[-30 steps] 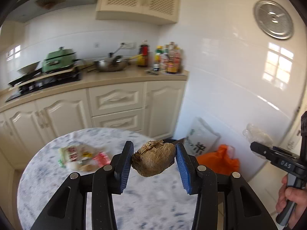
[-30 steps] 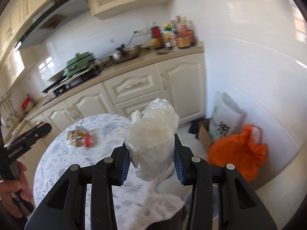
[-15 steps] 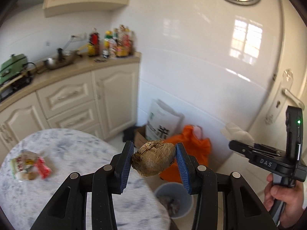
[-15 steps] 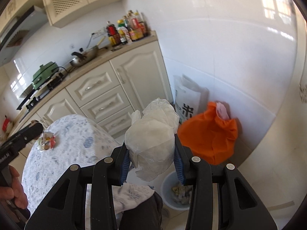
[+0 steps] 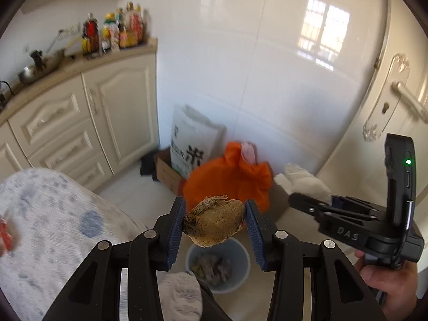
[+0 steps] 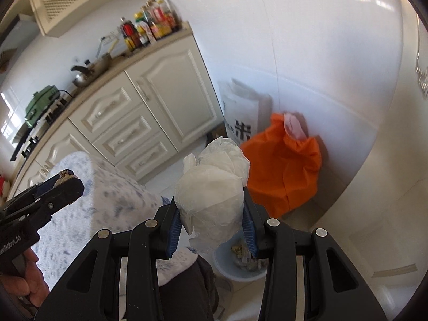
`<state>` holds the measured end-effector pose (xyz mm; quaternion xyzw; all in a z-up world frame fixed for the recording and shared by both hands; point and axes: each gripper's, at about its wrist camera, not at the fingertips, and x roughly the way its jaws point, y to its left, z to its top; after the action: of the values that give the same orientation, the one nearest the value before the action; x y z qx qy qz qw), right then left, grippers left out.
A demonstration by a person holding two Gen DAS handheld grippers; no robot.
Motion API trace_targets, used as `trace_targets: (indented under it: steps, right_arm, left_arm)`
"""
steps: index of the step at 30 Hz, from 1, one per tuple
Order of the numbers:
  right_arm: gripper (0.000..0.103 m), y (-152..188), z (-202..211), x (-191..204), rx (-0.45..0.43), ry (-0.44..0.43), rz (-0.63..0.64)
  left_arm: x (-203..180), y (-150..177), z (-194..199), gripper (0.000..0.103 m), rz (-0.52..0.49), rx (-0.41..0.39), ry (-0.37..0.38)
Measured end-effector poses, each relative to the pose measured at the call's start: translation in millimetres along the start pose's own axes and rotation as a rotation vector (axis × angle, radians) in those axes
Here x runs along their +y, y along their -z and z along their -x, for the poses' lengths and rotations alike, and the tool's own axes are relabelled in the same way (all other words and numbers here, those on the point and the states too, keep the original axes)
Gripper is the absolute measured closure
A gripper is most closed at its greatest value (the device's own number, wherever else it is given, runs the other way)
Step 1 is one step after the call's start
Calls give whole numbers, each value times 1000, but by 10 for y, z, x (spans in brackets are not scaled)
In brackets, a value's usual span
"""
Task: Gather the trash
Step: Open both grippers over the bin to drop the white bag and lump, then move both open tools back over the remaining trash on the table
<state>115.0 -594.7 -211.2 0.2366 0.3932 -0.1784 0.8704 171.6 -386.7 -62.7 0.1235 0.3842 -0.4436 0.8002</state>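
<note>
From the left wrist view, the left tool [image 5: 215,226] is clamped on a brown, rooty vegetable scrap [image 5: 214,224], its blue pads pressing either side. Just below and beyond it on the floor stands a pale blue bin [image 5: 218,266] with rubbish already in it. An orange bag [image 5: 227,179] slumps against the wall behind, and the edge of the marbled worktop [image 5: 48,230] fills the lower left. Off to the right a hand [image 5: 388,281] carries the right tool, with white plastic showing at its tip.

From the right wrist view, the right tool [image 6: 211,214] is clamped on a crumpled white plastic bag [image 6: 214,192], which bulges well above the pads. The bin [image 6: 238,264] peeks out beneath it, partly hidden. The left tool [image 6: 57,184] pokes in from the left.

My worry is the aim. The bin mouth looks narrow and sits close to the worktop edge and a grey cloth; a release made too early could bounce the scrap off the rim onto the floor. The light bag could drift or cling to a pad.
</note>
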Motion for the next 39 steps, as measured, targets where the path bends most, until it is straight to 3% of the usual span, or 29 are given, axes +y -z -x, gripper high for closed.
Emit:
trace_targets:
  steps: [12,14,16,19,23,24,31,39]
  right_arm:
    - [59,128,-565,-260,121,14,-71]
    - [52,140,-582,-309,126,16,-84]
    - [35,150,-586,-359,127,25,-96]
    - [24,164,-558,-413,122,45,-116]
    - [2,149,-489,-429,105,65,-132]
    - [0,145,-470,-423,102,73,-131]
    - [0,92,-336,-321,80,90,-125]
    - [0,-53,-30,110,23,49,-56]
  left_arm:
    - [-116,-234,-1121,61,-5,189,39]
    - [-107,-275,-1204,54,-8,203,39]
    - [-78,-296,-1224,33,-7,198,27]
    - [-88,-368,-1228,24,-14,179,9]
    - [-65,-350,-1143,12,-15,149,-20]
    - [-61,-325,-1105,9,-15,139,-25]
    - [-103,-167,-641,2,-16,47,-68]
    - [116,58,138,1,22,-55,-82]
